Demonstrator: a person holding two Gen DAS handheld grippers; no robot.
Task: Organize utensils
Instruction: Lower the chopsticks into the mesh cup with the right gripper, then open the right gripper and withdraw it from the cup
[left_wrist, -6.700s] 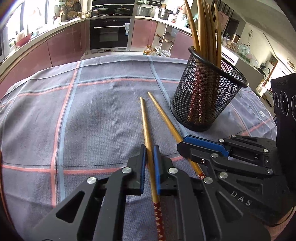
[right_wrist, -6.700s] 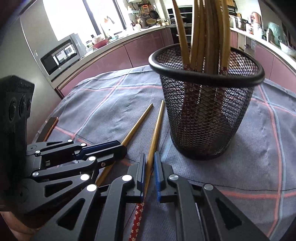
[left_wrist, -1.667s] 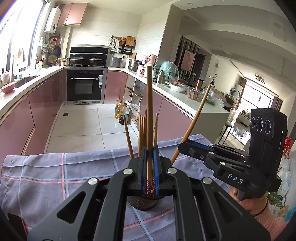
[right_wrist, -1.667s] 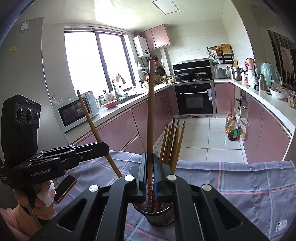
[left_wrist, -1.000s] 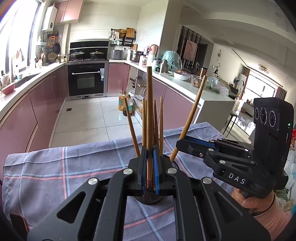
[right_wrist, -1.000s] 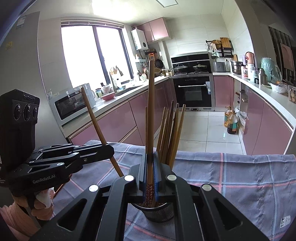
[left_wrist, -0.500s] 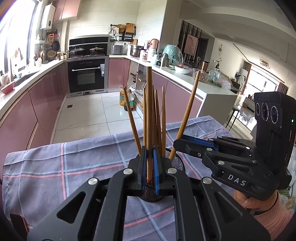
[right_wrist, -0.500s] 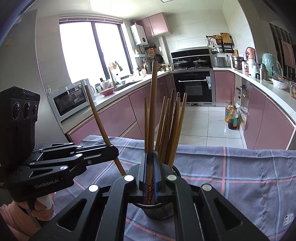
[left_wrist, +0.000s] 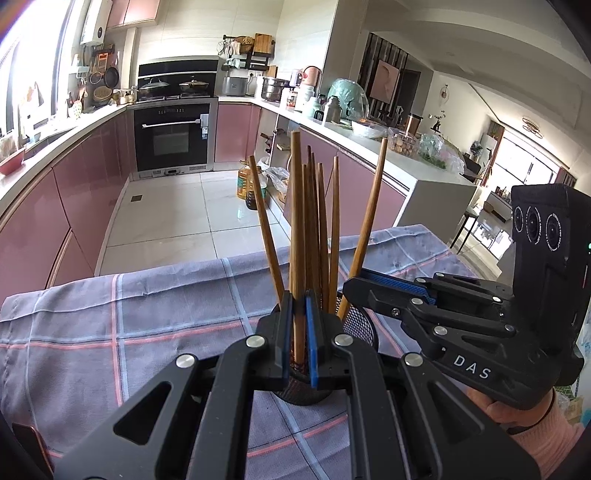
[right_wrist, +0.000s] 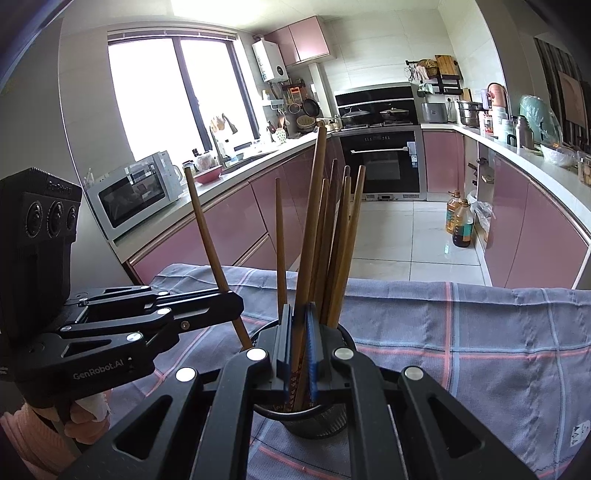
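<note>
A black mesh holder (left_wrist: 355, 322) with several wooden chopsticks stands on the checked cloth, just beyond both grippers. My left gripper (left_wrist: 298, 302) is shut on one upright chopstick (left_wrist: 296, 236); its red-patterned lower end reaches down into the holder's mouth. My right gripper (right_wrist: 298, 314) is shut on another chopstick (right_wrist: 312, 221), also upright over the holder (right_wrist: 314, 424). Each gripper shows in the other's view: the right gripper (left_wrist: 351, 290) with its slanted chopstick (left_wrist: 365, 232), the left gripper (right_wrist: 236, 299) with its slanted chopstick (right_wrist: 207, 236). The holder's base is partly hidden behind the fingers.
A grey-blue cloth with red and blue lines (left_wrist: 147, 306) covers the table; its far edge (right_wrist: 443, 284) drops to the kitchen floor. A dark phone-like object (left_wrist: 27, 443) lies at the near left. A person's hand (left_wrist: 517, 413) holds the right gripper.
The left gripper has sunk with its chopstick, so the lower end sits deeper at the holder's mouth. The right gripper has hardly moved. Both stay shut.
</note>
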